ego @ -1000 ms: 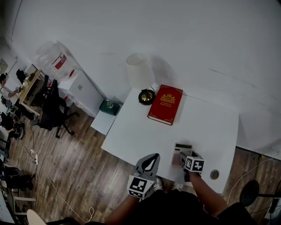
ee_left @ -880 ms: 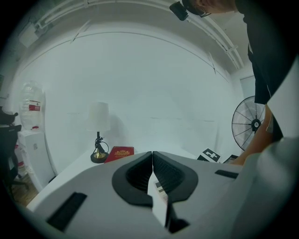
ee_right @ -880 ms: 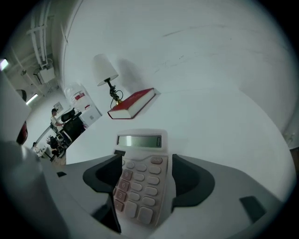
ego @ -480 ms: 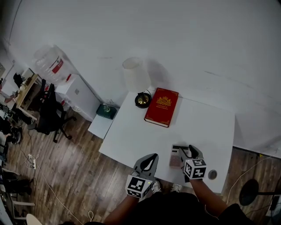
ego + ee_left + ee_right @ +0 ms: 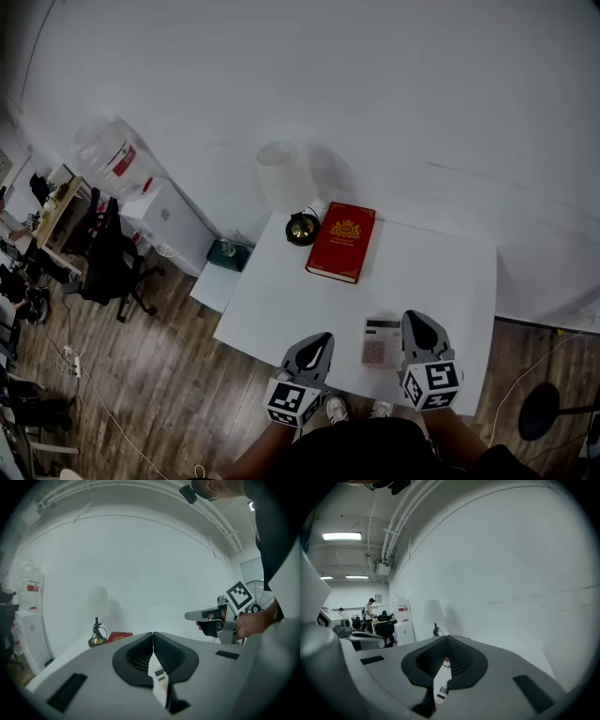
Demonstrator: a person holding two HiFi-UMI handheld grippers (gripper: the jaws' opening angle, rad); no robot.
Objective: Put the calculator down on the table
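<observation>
The grey calculator (image 5: 381, 340) lies flat on the white table (image 5: 281, 300) near its front edge, with nothing holding it. My right gripper (image 5: 413, 317) hovers just right of it, raised off the table. Its jaws have just been closing and now meet with nothing between them (image 5: 446, 638). My left gripper (image 5: 322, 337) hangs at the front edge, left of the calculator, its jaws pressed together and empty (image 5: 153, 634). The left gripper view also shows the right gripper (image 5: 201, 616) held up in a hand.
A red book (image 5: 340, 242) lies at the back of the table beside a white-shaded lamp (image 5: 281, 178). Left of the table stand a small green item (image 5: 228, 254), a water dispenser (image 5: 108, 155) and an office chair (image 5: 108, 258) on wood floor.
The right gripper let go of the calculator, rose away from the table and closed its jaws. The calculator now rests flat on the table. The left gripper stayed put.
</observation>
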